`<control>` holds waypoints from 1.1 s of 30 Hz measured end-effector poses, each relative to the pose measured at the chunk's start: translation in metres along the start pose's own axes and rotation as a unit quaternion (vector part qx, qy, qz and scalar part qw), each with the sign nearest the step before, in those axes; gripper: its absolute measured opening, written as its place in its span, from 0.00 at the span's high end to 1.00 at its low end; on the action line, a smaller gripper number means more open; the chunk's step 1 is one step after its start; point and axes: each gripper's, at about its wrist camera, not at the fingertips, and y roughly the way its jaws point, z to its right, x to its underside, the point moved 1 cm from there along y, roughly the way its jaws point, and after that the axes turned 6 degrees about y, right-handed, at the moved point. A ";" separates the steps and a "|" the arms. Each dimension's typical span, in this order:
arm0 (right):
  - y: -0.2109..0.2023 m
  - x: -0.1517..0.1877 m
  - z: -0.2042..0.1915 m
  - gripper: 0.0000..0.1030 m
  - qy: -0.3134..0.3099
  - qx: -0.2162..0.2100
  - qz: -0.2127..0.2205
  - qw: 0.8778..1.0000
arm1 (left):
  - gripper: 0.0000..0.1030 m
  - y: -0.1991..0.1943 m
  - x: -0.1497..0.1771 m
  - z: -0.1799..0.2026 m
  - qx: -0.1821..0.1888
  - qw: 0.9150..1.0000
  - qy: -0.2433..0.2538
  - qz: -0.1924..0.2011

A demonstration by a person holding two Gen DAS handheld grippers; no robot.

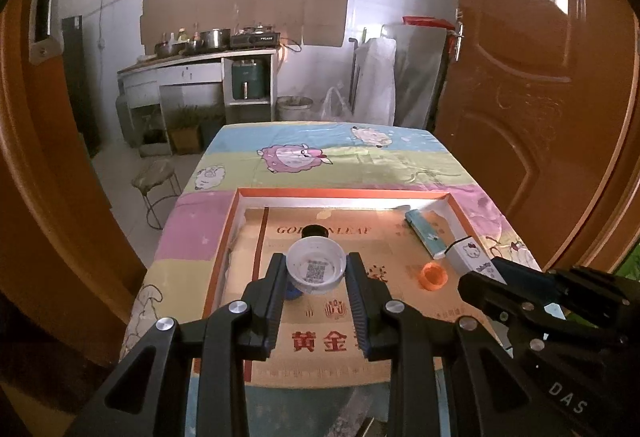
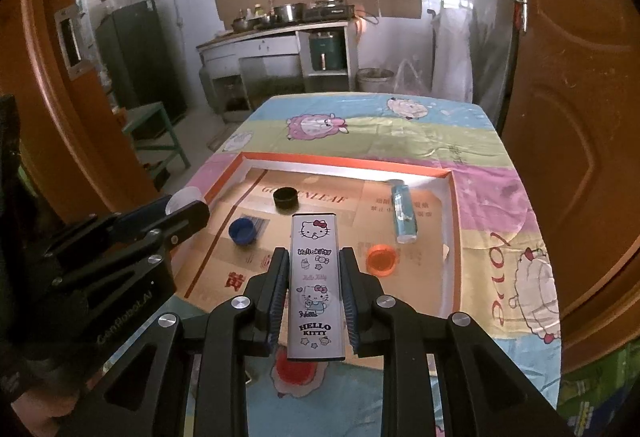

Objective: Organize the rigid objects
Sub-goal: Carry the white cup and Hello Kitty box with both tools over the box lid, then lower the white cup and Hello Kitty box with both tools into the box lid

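Left tongs (image 1: 316,269) clamp white cap (image 1: 316,265), right tongs (image 2: 314,269) clamp case (image 2: 316,285) above cartoon-clothed table (image 2: 500,205).

Colours we see

We see an orange-rimmed tray (image 2: 344,161), blue cap (image 2: 242,231), black cap (image 2: 285,197) (orange cap (image 2: 382,260) too), pastel sheep-print cloth (image 2: 400,133).

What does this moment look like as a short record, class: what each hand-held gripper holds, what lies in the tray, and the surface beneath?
left hand-held gripper: shut on white cap, open side facing the camera
right hand-held gripper: shut on Hello Kitty box, held lengthwise
tray: orange-rimmed, cardboard-lined
in tray: black cap, blue cap, orange cap, blue tube
surface: cartoon sheep cloth
outside tray: red cap on cloth, near edge
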 end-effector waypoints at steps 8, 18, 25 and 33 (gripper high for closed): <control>0.020 -0.015 0.010 0.75 0.014 -0.004 -0.014 1.000 | 0.71 0.021 -0.011 -0.012 -0.004 1.000 -0.014 -0.016; 0.055 -0.032 0.017 0.75 0.020 -0.009 -0.040 0.999 | 0.71 0.058 -0.024 -0.032 -0.022 0.998 -0.026 -0.044; 0.077 -0.041 0.022 0.75 0.025 -0.006 -0.054 0.998 | 0.70 0.081 -0.028 -0.038 -0.024 0.997 -0.027 -0.065; 0.103 -0.056 0.024 0.75 0.025 -0.001 -0.070 0.997 | 0.71 0.110 -0.034 -0.048 -0.022 0.995 -0.033 -0.090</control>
